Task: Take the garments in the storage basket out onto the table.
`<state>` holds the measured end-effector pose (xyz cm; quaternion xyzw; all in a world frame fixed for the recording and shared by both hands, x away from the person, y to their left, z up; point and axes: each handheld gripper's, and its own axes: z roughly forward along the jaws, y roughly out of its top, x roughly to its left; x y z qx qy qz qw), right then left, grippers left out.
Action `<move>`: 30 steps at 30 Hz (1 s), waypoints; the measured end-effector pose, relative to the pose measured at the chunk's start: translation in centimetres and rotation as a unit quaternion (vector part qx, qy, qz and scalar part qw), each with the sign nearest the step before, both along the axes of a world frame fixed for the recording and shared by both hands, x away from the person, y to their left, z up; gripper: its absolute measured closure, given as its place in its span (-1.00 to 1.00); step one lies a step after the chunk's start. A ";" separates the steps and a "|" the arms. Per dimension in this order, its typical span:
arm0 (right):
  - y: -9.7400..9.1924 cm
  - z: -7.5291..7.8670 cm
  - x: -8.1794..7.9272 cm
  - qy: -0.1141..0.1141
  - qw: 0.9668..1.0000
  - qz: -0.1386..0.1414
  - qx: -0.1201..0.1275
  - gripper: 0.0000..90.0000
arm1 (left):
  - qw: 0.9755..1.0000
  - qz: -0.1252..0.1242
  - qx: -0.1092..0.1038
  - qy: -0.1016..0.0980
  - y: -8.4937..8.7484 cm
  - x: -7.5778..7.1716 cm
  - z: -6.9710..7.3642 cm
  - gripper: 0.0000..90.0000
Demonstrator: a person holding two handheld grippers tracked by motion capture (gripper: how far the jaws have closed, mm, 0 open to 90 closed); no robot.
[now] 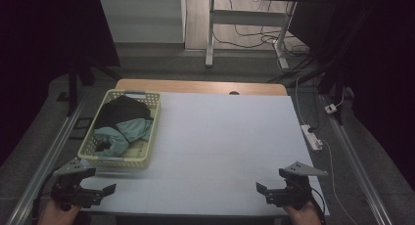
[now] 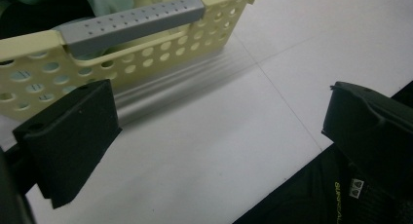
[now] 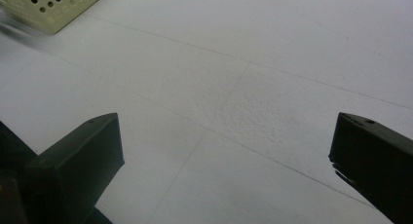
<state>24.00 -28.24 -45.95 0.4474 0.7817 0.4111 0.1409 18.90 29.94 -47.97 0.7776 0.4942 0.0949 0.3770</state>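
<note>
My left gripper (image 1: 100,188) hangs released, jaws wide and empty, at the table's (image 1: 220,137) near left corner. The one yellow basket (image 1: 147,132) sits just beyond it at twelve o'clock, near but apart. Inside lie two cloths: one black (image 1: 122,110), one pale green (image 1: 122,132). My right gripper (image 1: 264,191), also released and empty, rests at the near right, the basket well off at ten o'clock.

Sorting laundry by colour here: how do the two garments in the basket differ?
The black garment fills the far half of the yellow basket; the mint-green garment lies nearer the person. The black one is bunched higher; the green one spreads lower, towards the near end. Both are crumpled and unfolded.
</note>
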 end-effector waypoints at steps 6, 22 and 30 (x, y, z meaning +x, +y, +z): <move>0.1 0.0 0.1 0.005 1.000 0.001 -0.003 -1.00 | 1.000 -0.001 -0.007 0.009 0.2 0.1 -0.1 -1.00; 1.1 -0.3 0.3 0.020 0.998 0.043 -0.040 -1.00 | 0.999 0.000 -0.023 0.029 0.5 0.5 -0.2 -1.00; 1.2 -0.3 0.3 0.022 0.998 0.049 -0.044 -1.00 | 0.999 0.002 -0.029 0.015 0.5 0.5 0.2 -1.00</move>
